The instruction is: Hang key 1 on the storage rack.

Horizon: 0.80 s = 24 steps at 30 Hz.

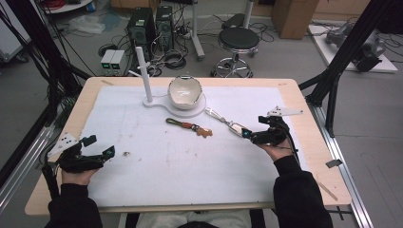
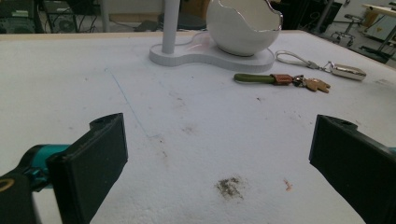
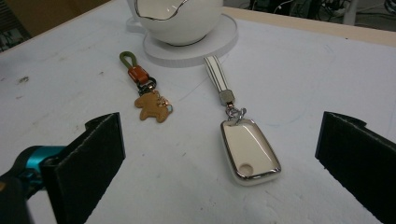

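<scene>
a white bowl (image 1: 184,90) with a jagged, eggshell-like rim sits on a flat white stand (image 1: 164,102) toward the far side of the surface (image 1: 304,142), and everything else is placed from it. a white upright post (image 1: 144,71) rises from the same stand just to the left of the bowl. in front of the bowl, on the white sheet (image 1: 180,161), lies a keychain (image 1: 190,127) with an olive loop, an orange band and a brown bear-shaped charm. to the right of that, also in front of the bowl, lies a cream key fob (image 3: 250,154) with a shiny edge; its striped strap (image 3: 218,79) points back toward the stand.

the right gripper (image 1: 250,135) rests just beyond the fob's end away from the bowl, jaws spread wide with the fob lying between them, holding nothing. the left gripper (image 1: 100,147) is well to the bowl's front left, near the surface's left edge, jaws also wide apart and empty, with a small dark smudge (image 2: 229,186) on the sheet between them.
</scene>
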Available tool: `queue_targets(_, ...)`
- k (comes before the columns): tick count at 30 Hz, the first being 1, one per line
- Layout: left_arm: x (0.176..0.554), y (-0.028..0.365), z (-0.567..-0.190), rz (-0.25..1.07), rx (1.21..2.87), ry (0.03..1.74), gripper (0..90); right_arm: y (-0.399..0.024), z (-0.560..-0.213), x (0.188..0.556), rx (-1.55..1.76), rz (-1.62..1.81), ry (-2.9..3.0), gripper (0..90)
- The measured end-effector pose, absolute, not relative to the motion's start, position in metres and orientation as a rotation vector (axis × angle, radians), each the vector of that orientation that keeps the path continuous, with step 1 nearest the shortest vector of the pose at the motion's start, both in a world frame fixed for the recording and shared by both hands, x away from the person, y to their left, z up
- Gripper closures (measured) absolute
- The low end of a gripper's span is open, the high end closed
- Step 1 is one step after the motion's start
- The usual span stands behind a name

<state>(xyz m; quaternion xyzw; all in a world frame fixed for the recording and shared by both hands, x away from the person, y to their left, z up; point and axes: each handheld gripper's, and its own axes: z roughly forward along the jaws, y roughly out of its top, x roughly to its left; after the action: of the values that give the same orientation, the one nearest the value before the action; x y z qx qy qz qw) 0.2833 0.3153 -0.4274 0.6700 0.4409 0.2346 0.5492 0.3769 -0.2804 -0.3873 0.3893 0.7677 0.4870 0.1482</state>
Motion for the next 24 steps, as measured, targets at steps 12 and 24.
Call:
queue_targets(12, 0.283, 0.315, -0.427, 0.555, 1.582, 1.043, 4.8, -0.262, -0.378, 0.386, 1.079, 1.38, 2.276, 0.5)
queue_targets(24, 0.283, 0.315, -0.427, 0.55, 1.582, 1.041, 4.8, -0.225, -0.366, 0.403, 0.987, 1.364, 2.362, 0.6)
